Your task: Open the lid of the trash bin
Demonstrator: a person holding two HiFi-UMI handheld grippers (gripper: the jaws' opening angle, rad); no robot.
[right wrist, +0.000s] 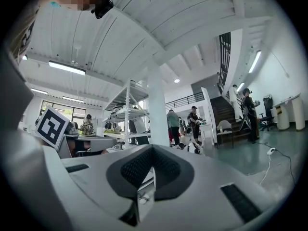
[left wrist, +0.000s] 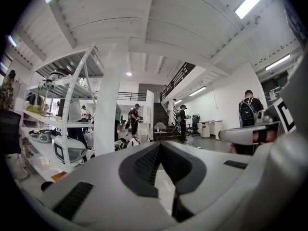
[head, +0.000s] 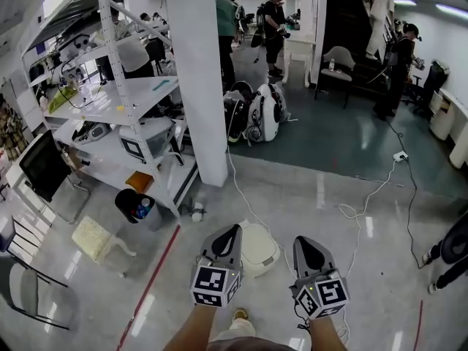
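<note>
While nothing yet touches the bin, left tool [head: 232,232]: jaws together, nothing between them, held above the floor just left of the bin.
Right tool [head: 301,241]: jaws likewise closed and empty, just right of the bin; its own view looks out across the room, not down.
Trash bin [head: 259,251]: small, white, round-shouldered, standing on the floor between the two tools and a little beyond them; lid down.
Step in hand (judged): approach; neither tool is at the lid.
How to do it well (judged): tip one tool downward so the lid's edge comes into its view, part the jaws or slip one closed tip under the rim, and lift on the side opposite the hinge. Which side that is cannot be told. The other tool may steady the light body.
Hazard: white cable [head: 365,196] lies on the floor to the right.
Beyond: black tub [head: 135,205] beside the shelf rack [head: 124,108], apparently not the target.
</note>
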